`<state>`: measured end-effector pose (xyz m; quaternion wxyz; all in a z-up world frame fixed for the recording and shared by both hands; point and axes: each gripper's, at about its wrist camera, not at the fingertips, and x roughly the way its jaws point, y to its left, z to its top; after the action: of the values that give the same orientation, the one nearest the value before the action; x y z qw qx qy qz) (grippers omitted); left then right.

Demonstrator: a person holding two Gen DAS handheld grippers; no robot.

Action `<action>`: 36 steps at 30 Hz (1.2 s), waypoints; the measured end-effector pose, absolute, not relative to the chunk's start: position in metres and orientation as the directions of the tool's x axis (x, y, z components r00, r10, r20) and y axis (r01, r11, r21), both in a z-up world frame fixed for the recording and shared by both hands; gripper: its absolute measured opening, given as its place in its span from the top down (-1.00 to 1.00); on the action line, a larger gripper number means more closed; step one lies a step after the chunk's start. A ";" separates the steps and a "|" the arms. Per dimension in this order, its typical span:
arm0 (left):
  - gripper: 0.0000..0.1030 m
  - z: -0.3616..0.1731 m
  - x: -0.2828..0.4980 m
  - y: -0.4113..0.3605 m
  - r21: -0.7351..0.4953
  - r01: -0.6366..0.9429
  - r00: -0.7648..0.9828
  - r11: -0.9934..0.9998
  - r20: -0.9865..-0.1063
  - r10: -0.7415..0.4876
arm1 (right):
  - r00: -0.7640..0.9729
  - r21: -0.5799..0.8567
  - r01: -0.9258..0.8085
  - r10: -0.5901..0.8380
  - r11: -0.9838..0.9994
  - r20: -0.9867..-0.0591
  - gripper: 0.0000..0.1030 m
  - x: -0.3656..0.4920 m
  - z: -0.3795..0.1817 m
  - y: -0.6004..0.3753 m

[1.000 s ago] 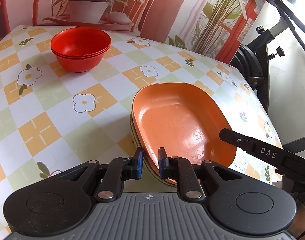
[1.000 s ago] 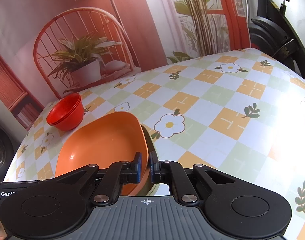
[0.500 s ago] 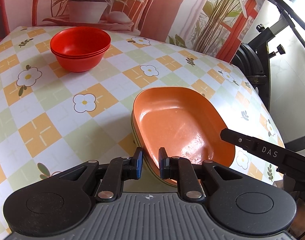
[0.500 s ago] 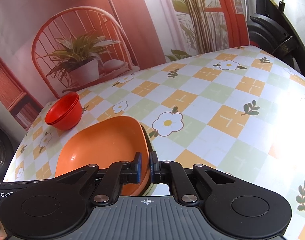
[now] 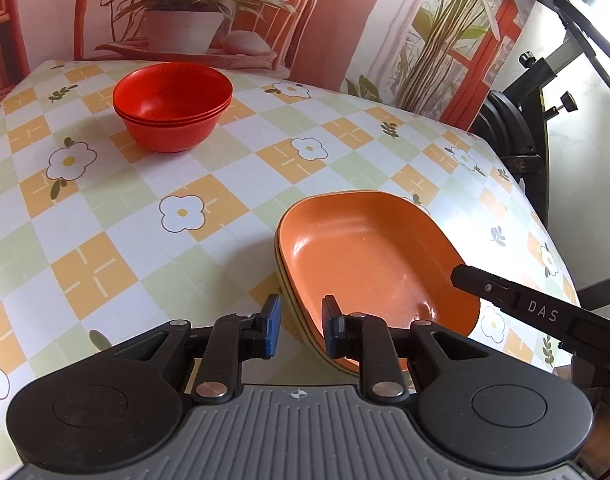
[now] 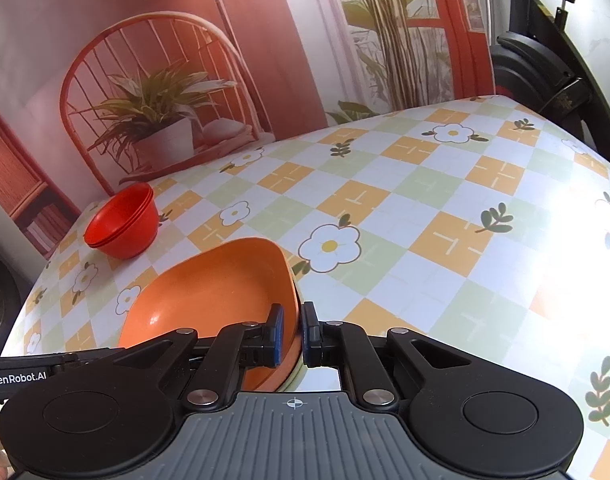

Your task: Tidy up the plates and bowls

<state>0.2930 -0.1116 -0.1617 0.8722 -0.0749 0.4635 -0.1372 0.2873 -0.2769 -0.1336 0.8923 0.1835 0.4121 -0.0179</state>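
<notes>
An orange plate (image 5: 369,256) lies on top of an olive-green one, whose rim (image 5: 283,284) shows underneath. My left gripper (image 5: 301,328) is shut on the near left rim of this stack. In the right wrist view the same orange plate (image 6: 213,292) sits low and left, and my right gripper (image 6: 291,338) is shut on its right rim. The right gripper's black body (image 5: 541,312) reaches in over the plate's right side. A stack of red bowls (image 5: 173,112) (image 6: 123,226) stands at the far left of the table, apart from both grippers.
A checked flower-print cloth (image 5: 105,240) covers the table. A printed backdrop with a potted plant (image 5: 185,28) stands behind the table. A black exercise machine (image 5: 517,128) stands just past the table's right edge (image 5: 545,240).
Both views have shifted slightly, so the bowls and cloth sit lower in the left view. The plate stack stays between both pairs of fingers, and the grips look unchanged.
</notes>
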 end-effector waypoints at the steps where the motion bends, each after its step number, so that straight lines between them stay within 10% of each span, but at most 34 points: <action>1: 0.54 -0.162 0.293 -0.111 -0.260 0.166 0.532 0.951 -0.788 -0.308 | 0.659 0.314 0.184 0.120 0.932 -0.742 0.83 0.287 -0.134 -0.277; 36: 0.45 -0.164 0.283 -0.108 -0.279 0.181 0.534 0.943 -0.777 -0.333 | 0.721 0.156 0.125 0.019 0.980 -0.692 0.68 0.269 -0.140 -0.249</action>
<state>0.2831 -0.1078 -0.1642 0.8720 -0.0824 0.4595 -0.1474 0.2687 -0.2494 -0.1402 0.9227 0.0962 0.3722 -0.0287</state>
